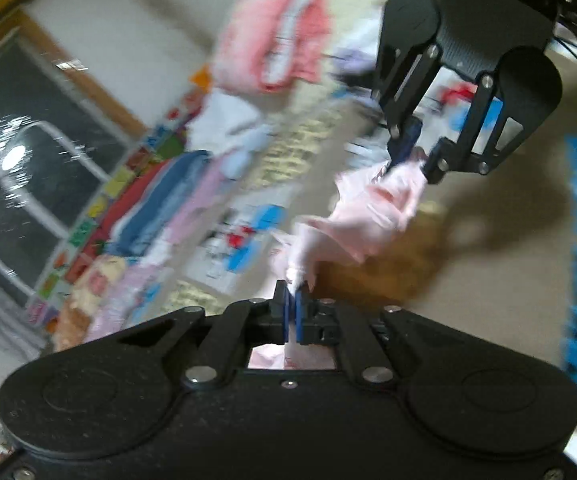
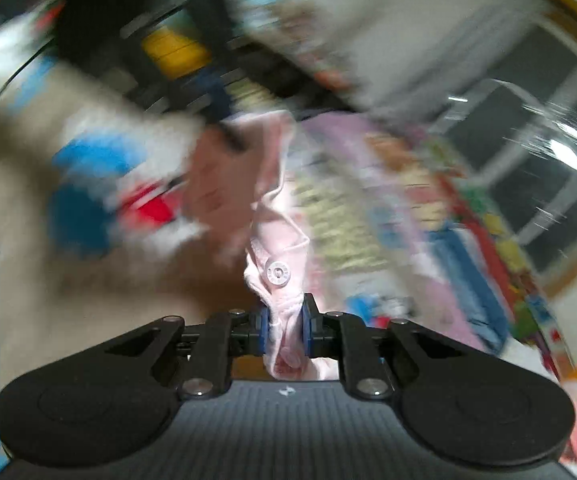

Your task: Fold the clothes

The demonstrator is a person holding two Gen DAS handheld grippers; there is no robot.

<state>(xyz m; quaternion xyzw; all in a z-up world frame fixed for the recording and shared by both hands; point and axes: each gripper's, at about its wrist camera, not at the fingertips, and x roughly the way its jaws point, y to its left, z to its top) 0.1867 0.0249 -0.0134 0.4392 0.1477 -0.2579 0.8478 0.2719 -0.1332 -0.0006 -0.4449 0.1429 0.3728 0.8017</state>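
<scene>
- Pale pink soft cotton garment (image 1: 368, 216) hangs slack in the air between the two tools, above a beige mat (image 1: 488, 264) with bright blue cartoon prints; a round white snap button (image 2: 276, 272) sits close to one held edge.
- Left hand-held gripper (image 1: 294, 300) has its blue pads pressed together on a thin bit of the pink cloth.
- Right hand-held gripper (image 2: 284, 322) pinches a thicker bunched hem, its pads standing a little apart around the fabric; in the left view it shows as a black linkage (image 1: 412, 160) biting the far end of the cloth.
- Judging by how it droops and gathers, the garment is light, limp and not fragile. It will sag wherever it is unsupported, so holds at two corners or along a seam should keep an edge taut. The snap placket is thicker and would probably slip less than a single layer.
- Heavy motion blur smears both views. The garment's full outline, its sleeves or legs, cannot be made out.
- Colourful heaps of other clothes (image 1: 160, 200) lie beyond, too blurred to sort into folded or unfolded.
- Whether any part of the pink cloth touches the mat is unclear.
</scene>
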